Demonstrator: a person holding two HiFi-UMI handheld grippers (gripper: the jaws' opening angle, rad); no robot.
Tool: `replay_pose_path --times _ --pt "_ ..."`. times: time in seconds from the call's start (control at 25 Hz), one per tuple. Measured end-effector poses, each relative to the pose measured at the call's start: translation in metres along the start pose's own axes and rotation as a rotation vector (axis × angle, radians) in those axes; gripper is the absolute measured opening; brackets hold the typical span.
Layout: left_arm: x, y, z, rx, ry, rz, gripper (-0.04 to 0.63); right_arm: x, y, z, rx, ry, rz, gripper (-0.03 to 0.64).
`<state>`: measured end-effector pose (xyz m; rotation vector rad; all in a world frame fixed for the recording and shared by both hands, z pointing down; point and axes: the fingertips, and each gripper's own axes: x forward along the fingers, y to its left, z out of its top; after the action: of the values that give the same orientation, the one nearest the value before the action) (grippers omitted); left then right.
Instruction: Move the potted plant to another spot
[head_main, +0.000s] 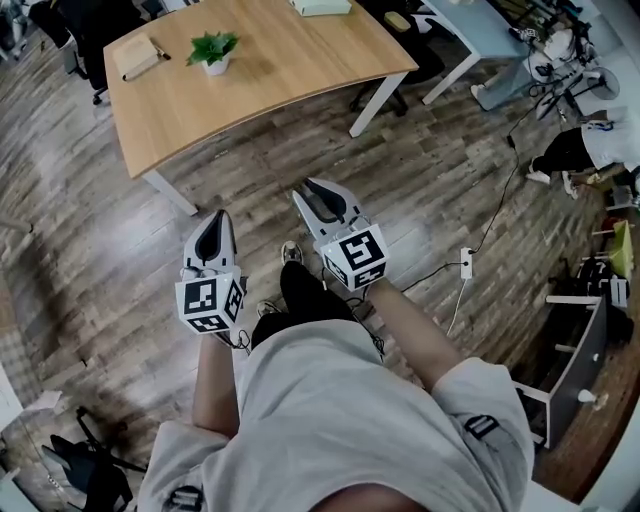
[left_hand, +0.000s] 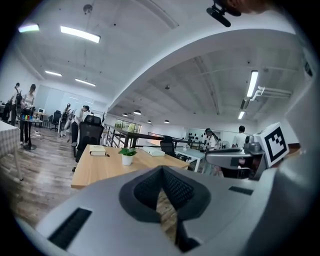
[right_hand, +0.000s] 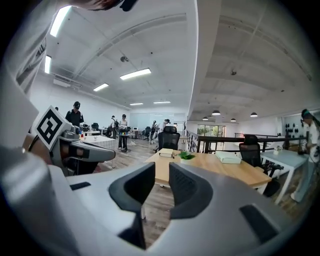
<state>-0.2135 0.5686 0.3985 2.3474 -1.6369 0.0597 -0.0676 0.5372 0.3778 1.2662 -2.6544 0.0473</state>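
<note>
- Step: approach. Nothing is gripped, and I'm standing on the plank floor (head_main: 430, 170), well apart from the counter (head_main: 290, 70).
- Potted plant (head_main: 213, 50) stands upright on the counter towards its left end. It is just right of a tan book (head_main: 137, 57) and back from the curved near edge. A flat pale box (head_main: 321, 6) lies at the far edge.
- Left gripper (head_main: 217, 222): fingers meet at the tips with nothing between them; floor shows through the gap lower down.
- Right gripper (head_main: 309, 196): fingers narrow, with a slim gap that is empty.
- Both grippers are held out in front of me, about level, aimed at the counter.
- Next, as I judge it: walk up to the near edge, spread one set of fingers wider than the pot, and come in low on the pot wall under the leaves.
- Pot: small, white, round and tapering downwards. It looks smooth, maybe ceramic or plastic, and could slip if pinched lightly.
- Leaves: green, floppy and spreading past the rim, so they give no hold.
- Counter top: pale wood grain on white legs. It is flat, with plenty of bare area for a new spot.
- Finger pads: dark and ribbed, set in grey shells.
</note>
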Motion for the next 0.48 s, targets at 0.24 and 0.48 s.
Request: replay_pose_path --times 0.24,0.48 --pt "0.050 0.017 0.006 0.002 0.014 0.023 0.012 0.050 -0.036 -0.007 0.005 0.008 0.049 0.142" --pt "0.122 0.039 0.033 0.022 0.018 0.046 0.012 0.110 -0.094 0.007 0.002 -0.010 0.092 0.164"
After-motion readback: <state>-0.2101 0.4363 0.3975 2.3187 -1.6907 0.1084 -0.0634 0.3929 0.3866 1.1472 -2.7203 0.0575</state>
